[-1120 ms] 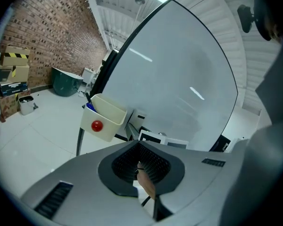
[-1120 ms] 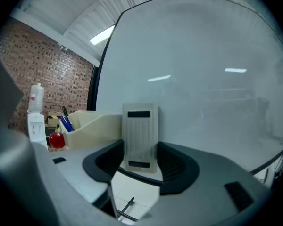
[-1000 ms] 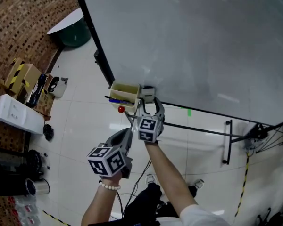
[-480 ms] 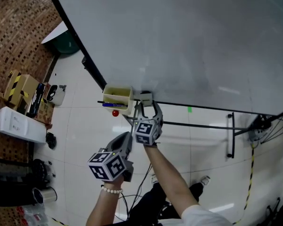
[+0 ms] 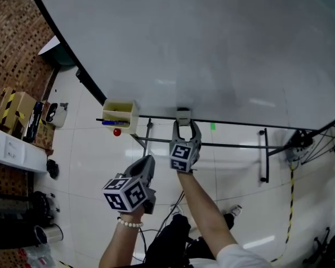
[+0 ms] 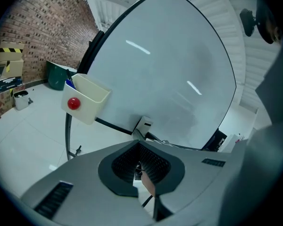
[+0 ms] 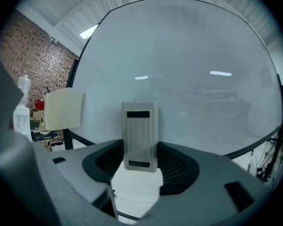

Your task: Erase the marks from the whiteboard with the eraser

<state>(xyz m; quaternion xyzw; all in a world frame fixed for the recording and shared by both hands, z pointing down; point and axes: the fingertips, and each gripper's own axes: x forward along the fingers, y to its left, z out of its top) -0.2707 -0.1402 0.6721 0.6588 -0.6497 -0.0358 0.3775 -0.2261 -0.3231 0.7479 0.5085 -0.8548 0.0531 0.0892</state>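
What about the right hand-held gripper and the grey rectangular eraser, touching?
Touching. Right gripper view: right hand-held gripper clamps both sides of the grey rectangular eraser.

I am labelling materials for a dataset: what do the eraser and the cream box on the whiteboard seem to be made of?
The eraser: probably moulded plastic, matte light grey; its back shows ribs and two dark slots. The cream box: likely plastic too, smooth, slightly glossy, with thin walls and rounded corners.

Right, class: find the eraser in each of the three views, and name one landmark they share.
Head view: eraser at the whiteboard's lower edge, centre, in the right gripper.
Left gripper view: small, below centre, at the board's edge.
Right gripper view: centre, between the jaws.
Shared landmark: cream box to its left.
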